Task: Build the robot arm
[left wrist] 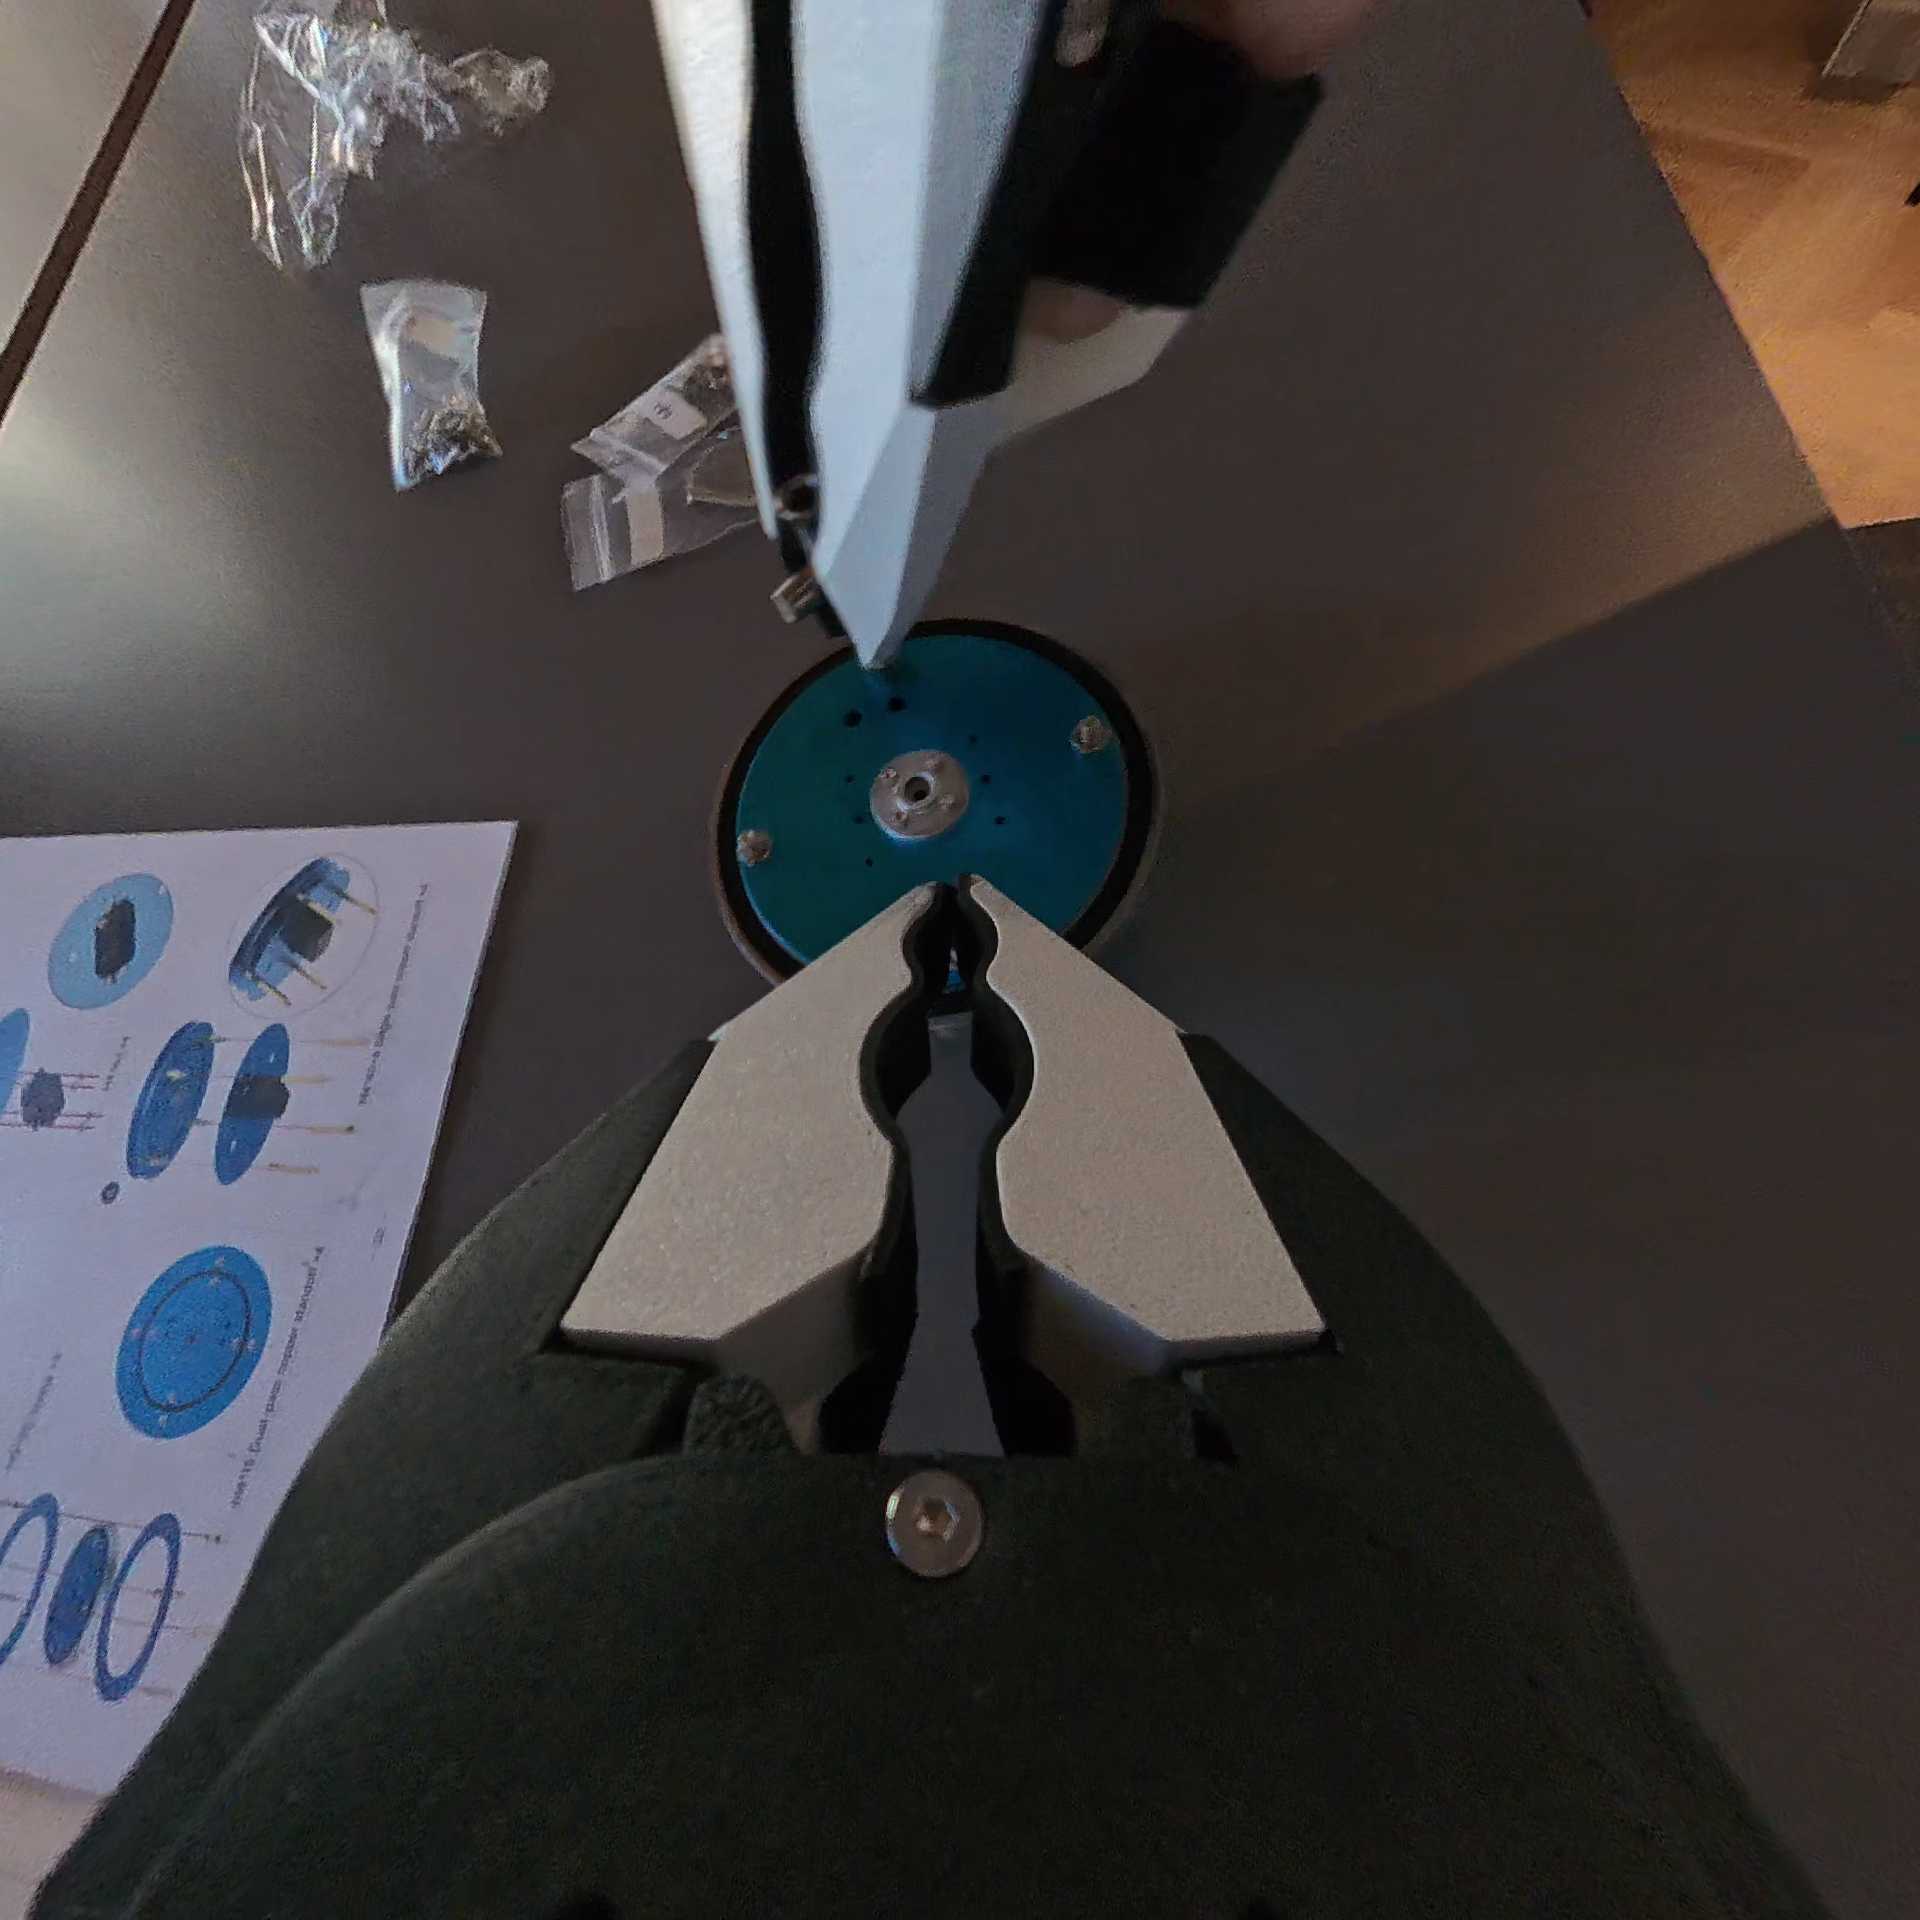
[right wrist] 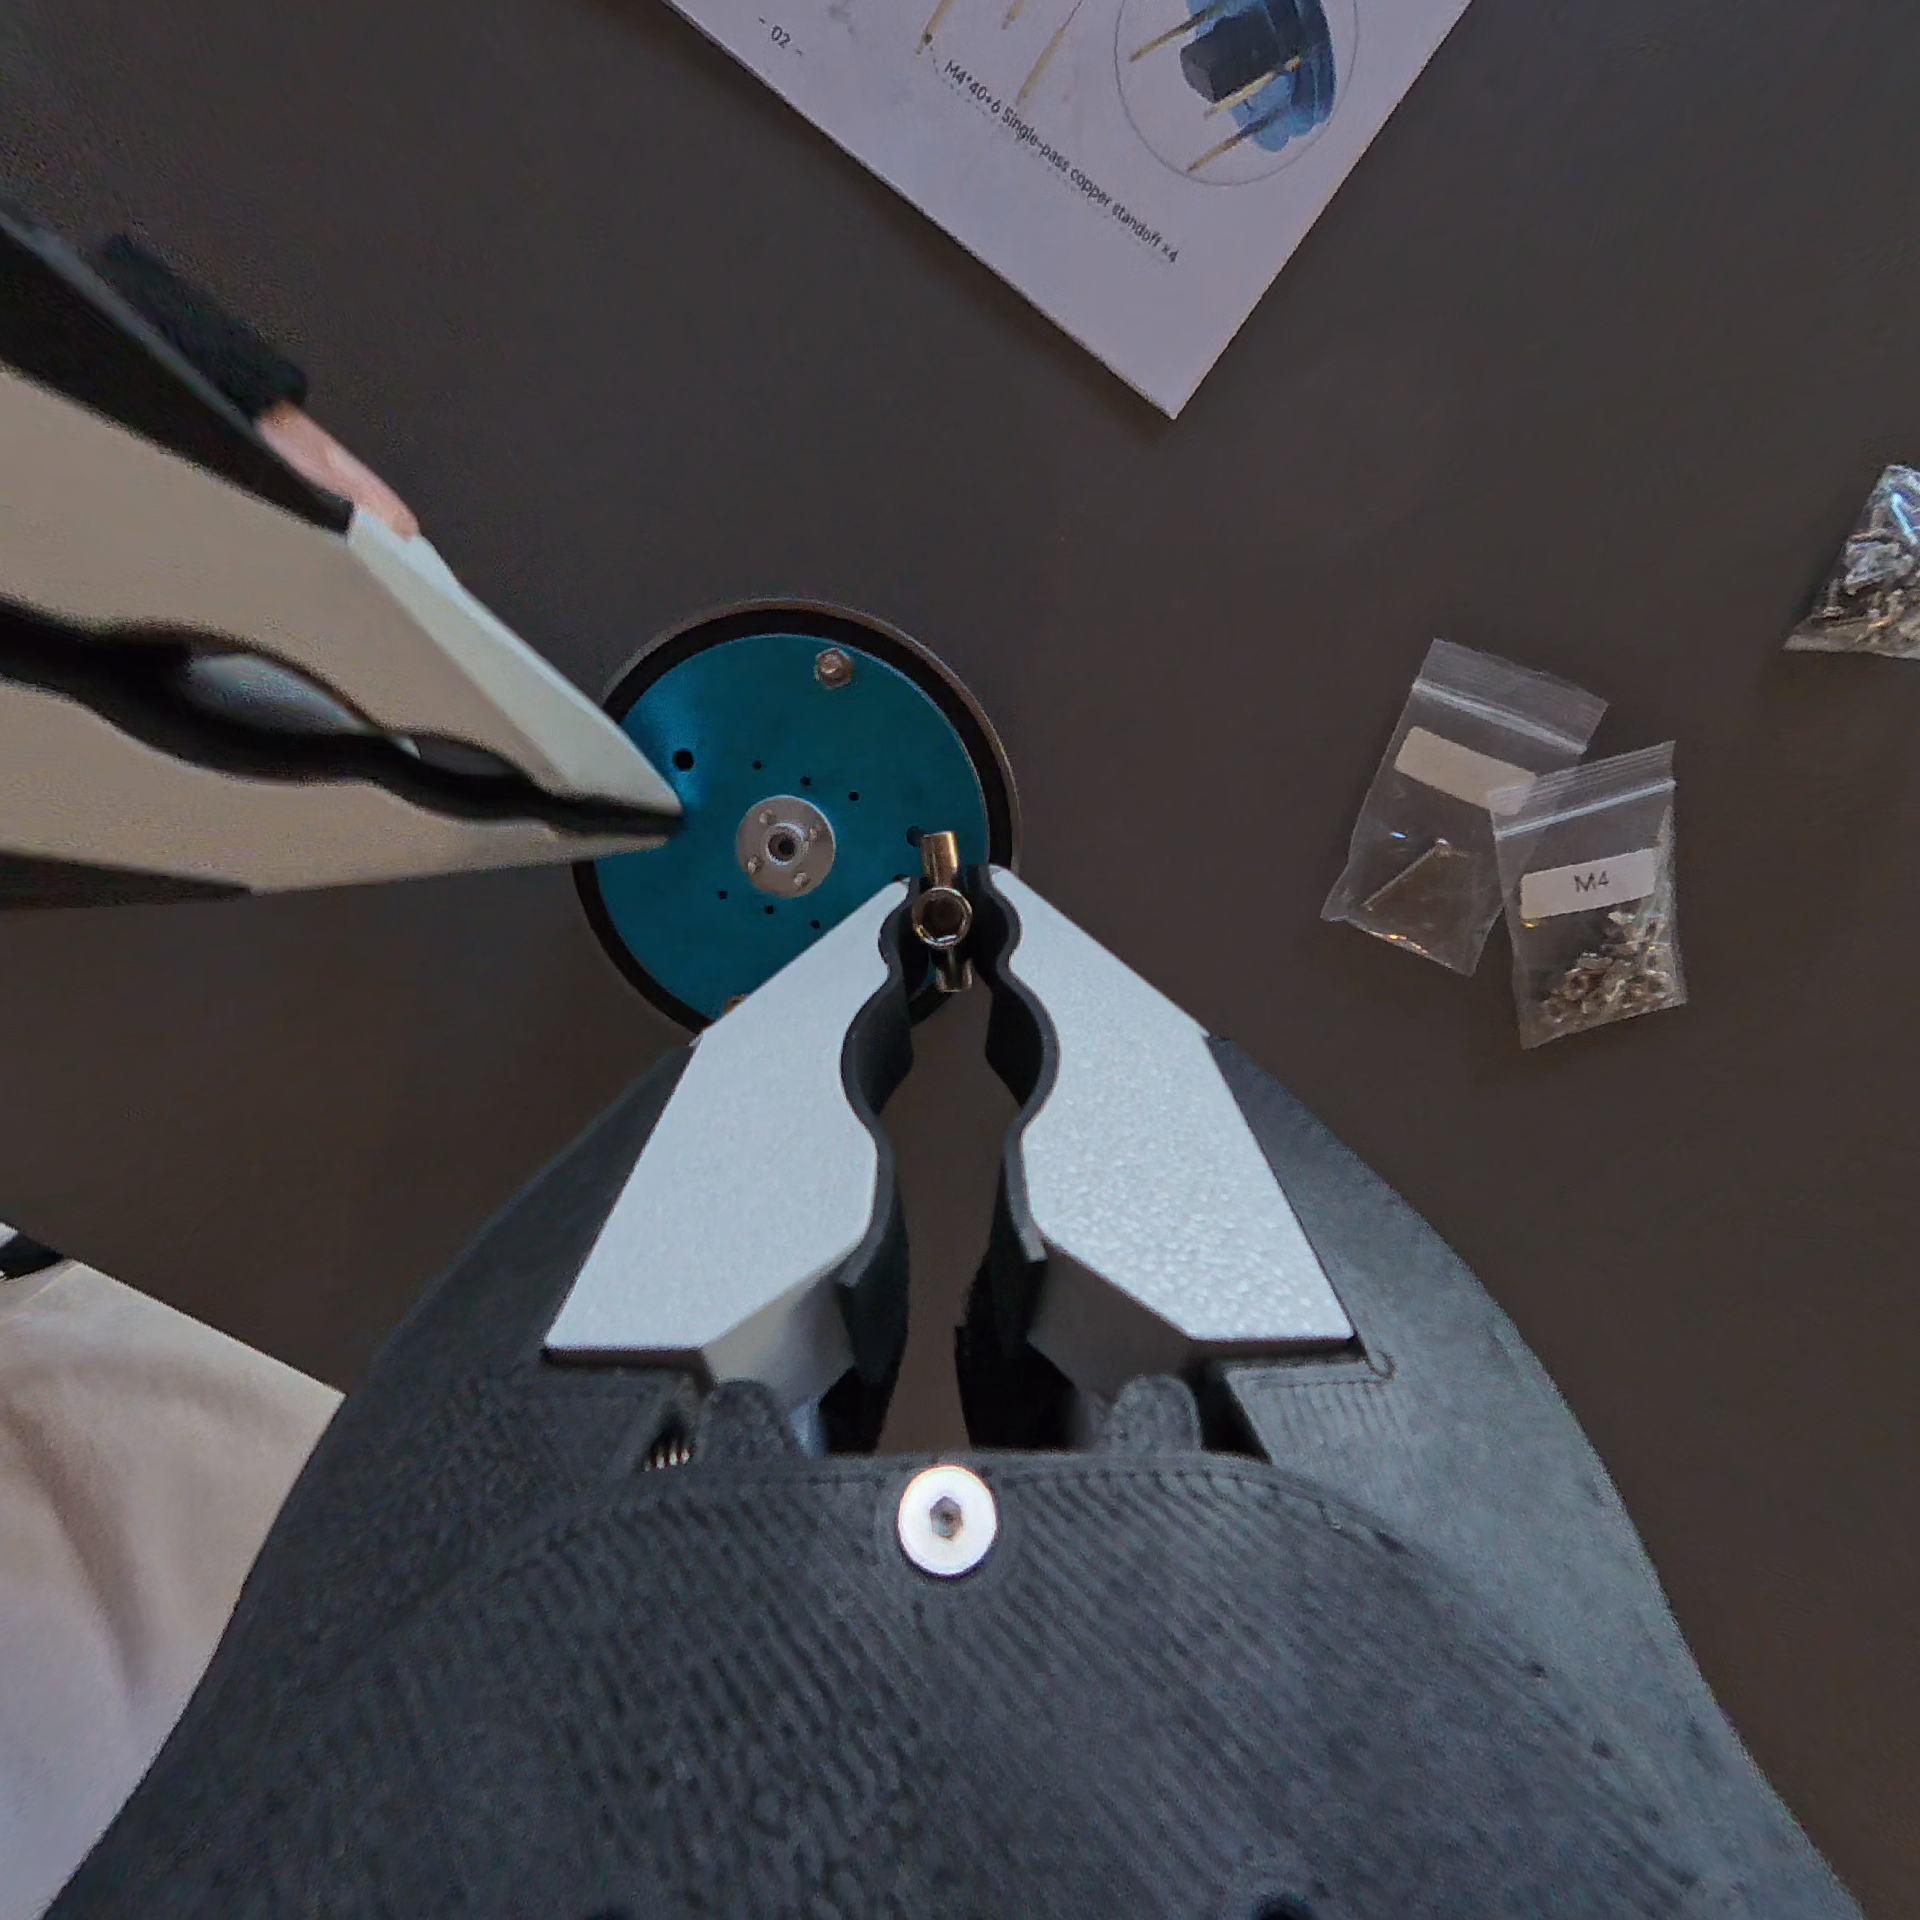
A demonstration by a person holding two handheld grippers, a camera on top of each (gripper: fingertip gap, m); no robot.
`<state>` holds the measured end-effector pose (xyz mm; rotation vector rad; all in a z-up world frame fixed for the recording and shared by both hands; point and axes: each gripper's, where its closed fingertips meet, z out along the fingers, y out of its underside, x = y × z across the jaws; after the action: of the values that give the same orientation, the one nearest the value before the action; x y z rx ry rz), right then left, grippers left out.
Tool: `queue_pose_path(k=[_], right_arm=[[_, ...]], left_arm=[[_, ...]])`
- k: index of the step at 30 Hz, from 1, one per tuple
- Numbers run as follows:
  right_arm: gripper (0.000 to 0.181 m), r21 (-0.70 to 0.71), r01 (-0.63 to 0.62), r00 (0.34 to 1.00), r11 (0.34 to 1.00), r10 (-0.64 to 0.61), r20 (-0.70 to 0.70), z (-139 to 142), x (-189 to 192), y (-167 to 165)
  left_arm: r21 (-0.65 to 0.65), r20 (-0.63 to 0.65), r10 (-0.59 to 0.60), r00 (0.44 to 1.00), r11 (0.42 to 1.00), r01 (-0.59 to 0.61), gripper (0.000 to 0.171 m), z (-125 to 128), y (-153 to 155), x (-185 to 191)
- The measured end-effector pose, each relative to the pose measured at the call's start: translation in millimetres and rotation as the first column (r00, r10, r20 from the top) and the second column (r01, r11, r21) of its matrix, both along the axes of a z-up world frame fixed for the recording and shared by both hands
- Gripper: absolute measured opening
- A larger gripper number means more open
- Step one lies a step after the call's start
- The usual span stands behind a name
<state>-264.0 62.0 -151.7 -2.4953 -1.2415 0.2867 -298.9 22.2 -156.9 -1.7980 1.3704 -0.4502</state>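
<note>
A blue disc (left wrist: pixel 987 727) with a silver hub (left wrist: pixel 914 805) lies on a dark round base on the grey table. My left gripper (left wrist: pixel 956 891) is shut, its tips resting on the disc's near edge; it enters the right wrist view from the left (right wrist: pixel 673 816). My right gripper (right wrist: pixel 945 881) is shut on a small silver cross-shaped metal tool (right wrist: pixel 940 914), whose end points at a hole near the rim of the disc (right wrist: pixel 831 748). In the left wrist view the right gripper (left wrist: pixel 878 649) comes down from above onto the disc's far edge.
A printed instruction sheet (left wrist: pixel 208 1143) (right wrist: pixel 1091 156) lies beside the disc. Small clear bags of hardware (left wrist: pixel 431 384) (right wrist: pixel 1455 810) (right wrist: pixel 1590 904) and crumpled plastic (left wrist: pixel 364 114) lie on the table. A wooden floor (left wrist: pixel 1766 260) shows beyond the table edge. The tips of one gripper are about 6 centimetres away from the tips of the other.
</note>
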Motion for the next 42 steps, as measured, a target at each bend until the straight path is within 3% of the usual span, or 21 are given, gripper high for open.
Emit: queue_pose_path(k=[4,7,11,14,18,25,31,42], right_arm=[[0.008,-0.002,-0.019,1.0,1.0,0.019,0.009,0,-1,0],[0.008,-0.003,-0.021,1.0,1.0,0.021,-0.001,0,0,-1],[0.008,-0.006,-0.021,1.0,1.0,0.02,-0.017,0,0,-1],[0.008,-0.009,-0.023,1.0,1.0,0.023,-0.021,0,0,-1],[0.008,-0.009,-0.022,0.999,1.0,0.022,-0.028,0,0,-1],[0.008,-0.016,-0.036,0.999,0.999,0.036,-0.037,0,-7,2],[0.008,-0.012,-0.081,0.997,0.997,0.081,-0.007,0,-16,0],[0.008,-0.015,-0.1,0.994,0.995,0.099,-0.039,0,-20,-1]], left_arm=[[0.041,0.062,0.049,0.997,0.998,-0.052,0.002,12,14,-2],[-0.055,0.194,0.09,0.977,0.995,-0.081,0.011,23,33,-10],[-0.202,0.267,0.053,0.962,0.979,0.003,0.022,14,39,0],[-0.165,0.201,0.035,0.979,0.986,-0.001,0.012,0,44,1],[-0.112,0.177,0.022,0.984,0.994,-0.002,0.004,1,45,1],[-0.091,0.133,0.06,0.989,0.995,-0.048,0.003,1,33,-5],[-0.013,0.044,0.009,0.999,1.0,-0.008,0.003,1,9,-5],[-0.107,0.148,0.039,0.988,0.994,-0.023,0.0,1,3,4]])
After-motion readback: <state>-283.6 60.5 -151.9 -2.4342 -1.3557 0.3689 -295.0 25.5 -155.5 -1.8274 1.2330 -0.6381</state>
